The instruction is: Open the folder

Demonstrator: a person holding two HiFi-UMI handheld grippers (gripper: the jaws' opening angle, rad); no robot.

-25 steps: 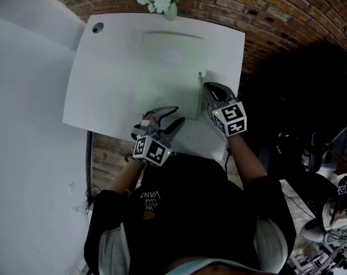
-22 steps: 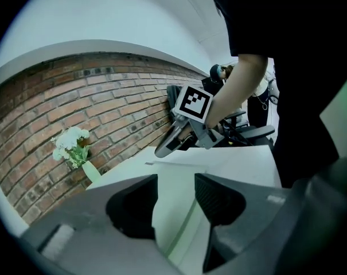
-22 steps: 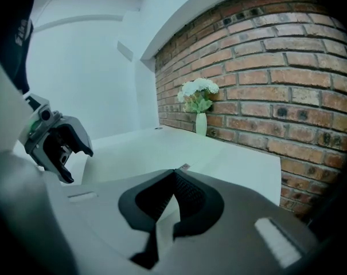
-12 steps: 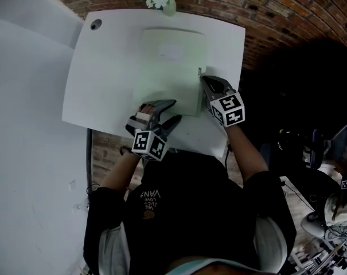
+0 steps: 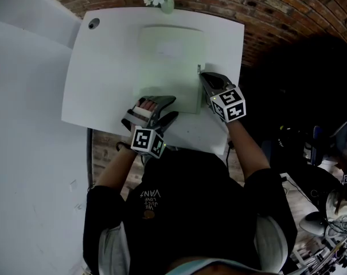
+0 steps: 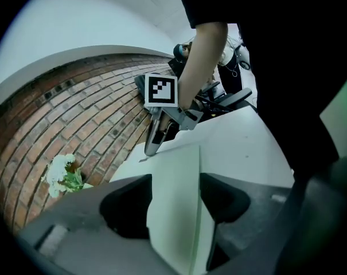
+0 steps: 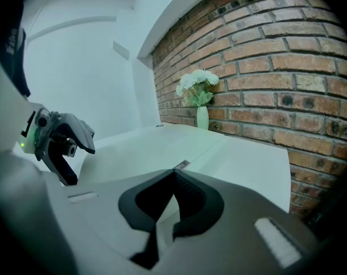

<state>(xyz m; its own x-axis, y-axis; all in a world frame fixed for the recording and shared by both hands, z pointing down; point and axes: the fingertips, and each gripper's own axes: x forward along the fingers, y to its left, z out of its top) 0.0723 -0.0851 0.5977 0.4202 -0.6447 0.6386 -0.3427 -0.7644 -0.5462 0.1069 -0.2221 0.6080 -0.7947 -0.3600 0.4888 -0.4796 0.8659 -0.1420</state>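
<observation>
At folder (image 5: 170, 67) near edge: left gripper (image 5: 172, 107), jaws apart astride that edge. At folder right edge: right gripper (image 5: 201, 77), jaws closed on it.

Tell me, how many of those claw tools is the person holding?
2. The left gripper is at the near edge of the folder, jaws apart around it. The right gripper is at its right edge, jaws shut on it. None seem hidden.
</observation>
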